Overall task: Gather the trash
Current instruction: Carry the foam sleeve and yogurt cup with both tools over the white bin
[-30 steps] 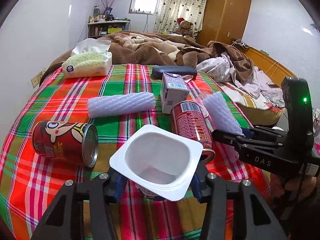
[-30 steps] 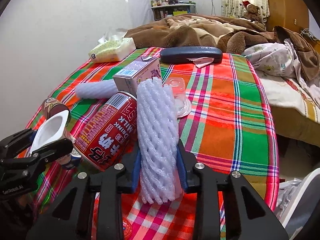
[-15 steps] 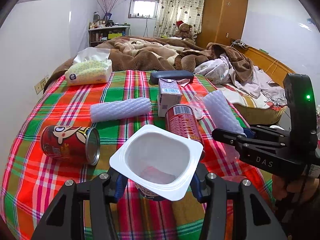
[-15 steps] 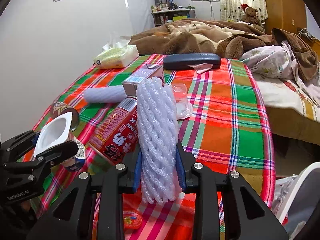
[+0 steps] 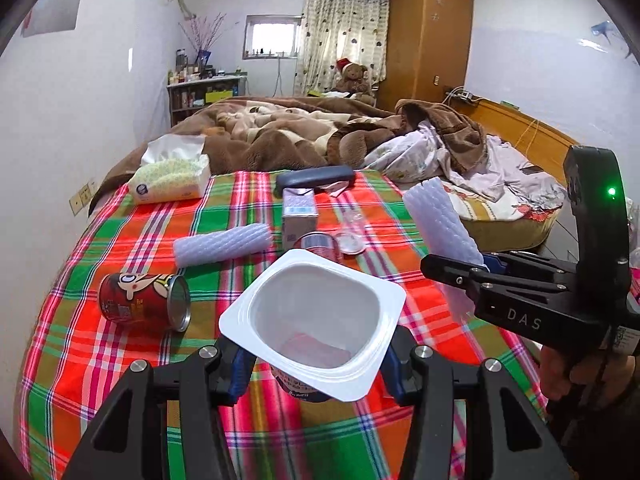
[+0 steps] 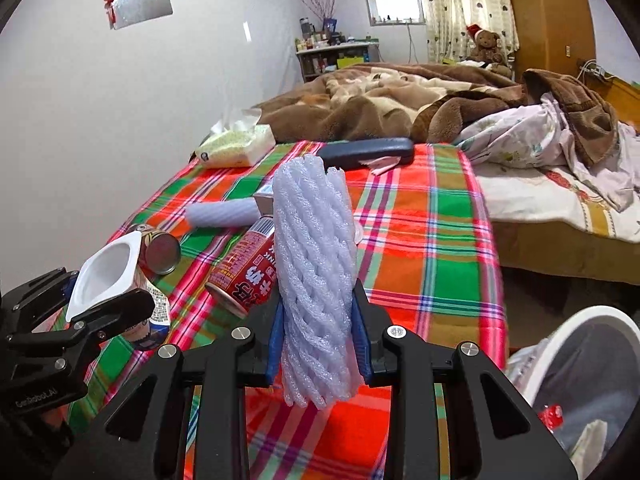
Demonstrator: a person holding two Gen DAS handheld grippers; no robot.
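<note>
Between the left gripper's fingers [image 5: 236, 372], the yogurt cup [image 5: 316, 320] hid most of the red can [image 5: 318, 242]; the cup's label print was too small to read.

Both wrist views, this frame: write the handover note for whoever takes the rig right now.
Left gripper: shut on the white yogurt cup, held above the plaid cloth.
Right gripper: shut on a foam net sleeve, held upright.
Bin: lower right in the right wrist view, some trash already inside.
Done: both items picked up, neither dropped yet.
Left on the cloth: second foam sleeve, cartoon can, red milk can, small carton, clear cup.
</note>
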